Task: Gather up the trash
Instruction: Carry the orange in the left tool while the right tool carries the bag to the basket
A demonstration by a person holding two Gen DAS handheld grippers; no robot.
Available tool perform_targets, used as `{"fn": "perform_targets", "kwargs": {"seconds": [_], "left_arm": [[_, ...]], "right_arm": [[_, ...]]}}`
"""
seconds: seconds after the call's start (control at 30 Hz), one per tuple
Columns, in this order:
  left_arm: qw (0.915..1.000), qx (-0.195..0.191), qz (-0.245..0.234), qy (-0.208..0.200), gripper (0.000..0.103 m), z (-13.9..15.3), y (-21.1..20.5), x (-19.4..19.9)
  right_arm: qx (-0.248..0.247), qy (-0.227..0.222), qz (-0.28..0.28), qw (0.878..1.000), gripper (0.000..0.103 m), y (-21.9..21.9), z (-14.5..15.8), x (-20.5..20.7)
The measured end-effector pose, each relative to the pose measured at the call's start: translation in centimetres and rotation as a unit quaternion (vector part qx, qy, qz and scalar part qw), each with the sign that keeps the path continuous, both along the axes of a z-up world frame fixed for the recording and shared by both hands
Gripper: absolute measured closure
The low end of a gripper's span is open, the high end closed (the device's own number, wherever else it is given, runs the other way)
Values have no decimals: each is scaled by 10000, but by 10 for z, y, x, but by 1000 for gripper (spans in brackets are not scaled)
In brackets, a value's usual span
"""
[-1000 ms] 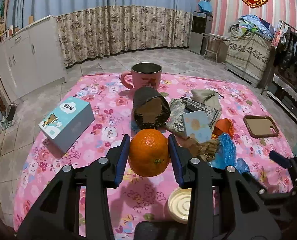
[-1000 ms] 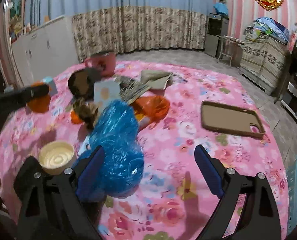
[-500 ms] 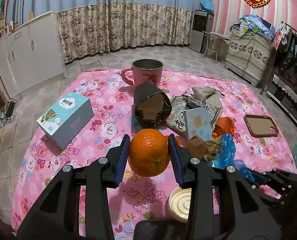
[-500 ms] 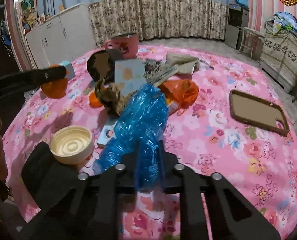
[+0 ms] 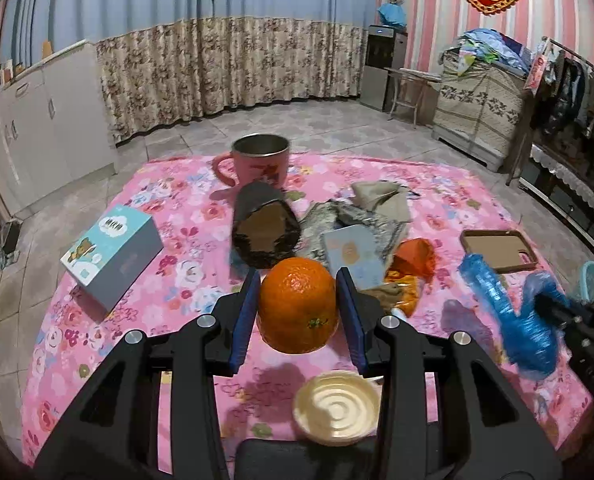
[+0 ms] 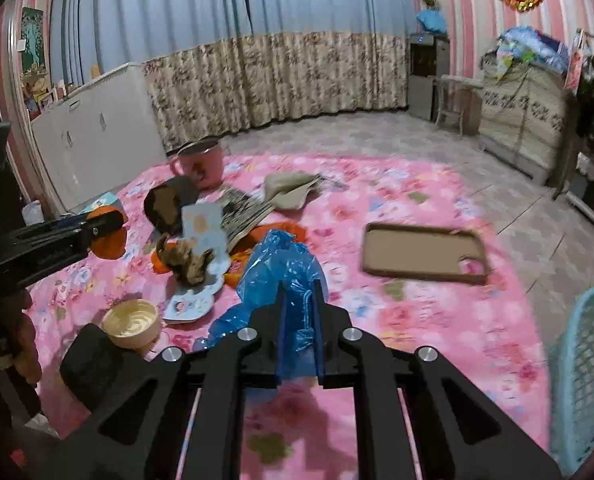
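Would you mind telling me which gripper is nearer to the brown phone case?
Right. The right gripper, pinching the blue plastic bag, sits just beside the phone case; the left gripper, holding the orange, is across the trash pile.

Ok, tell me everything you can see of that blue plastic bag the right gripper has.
The blue plastic bag is thin, crinkled, translucent film, bunched rather than spread flat. The right gripper is shut on its gathered near end, the blue pads pinching it from both sides. The rest billows out ahead of the fingers and trails down to the left above the pink flowered tablecloth. From the left wrist view it hangs clear of the cloth, its free end sticking up and somewhat blurred.
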State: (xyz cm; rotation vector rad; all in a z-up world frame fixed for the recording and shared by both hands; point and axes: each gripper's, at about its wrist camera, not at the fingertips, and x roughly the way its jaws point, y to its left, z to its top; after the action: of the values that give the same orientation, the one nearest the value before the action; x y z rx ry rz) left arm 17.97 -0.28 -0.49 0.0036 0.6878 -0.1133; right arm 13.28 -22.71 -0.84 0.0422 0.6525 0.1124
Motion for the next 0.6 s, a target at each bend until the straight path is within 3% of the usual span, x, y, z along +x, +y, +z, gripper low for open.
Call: {"fn": "perform_targets", "kwargs": {"seconds": [0.23, 0.37, 0.6], "left_arm": [[9984, 85, -505, -236, 65, 17, -50, -19], [9961, -57, -849, -243, 65, 21, -82, -30], [9901, 119, -1362, -315, 65, 25, -140, -54]], "right_arm": [[112, -202, -553, 9982, 92, -58, 16, -37], [230, -267, -923, 9951, 92, -93, 20, -58], [254, -417, -1376, 9893, 92, -133, 29, -86]]}}
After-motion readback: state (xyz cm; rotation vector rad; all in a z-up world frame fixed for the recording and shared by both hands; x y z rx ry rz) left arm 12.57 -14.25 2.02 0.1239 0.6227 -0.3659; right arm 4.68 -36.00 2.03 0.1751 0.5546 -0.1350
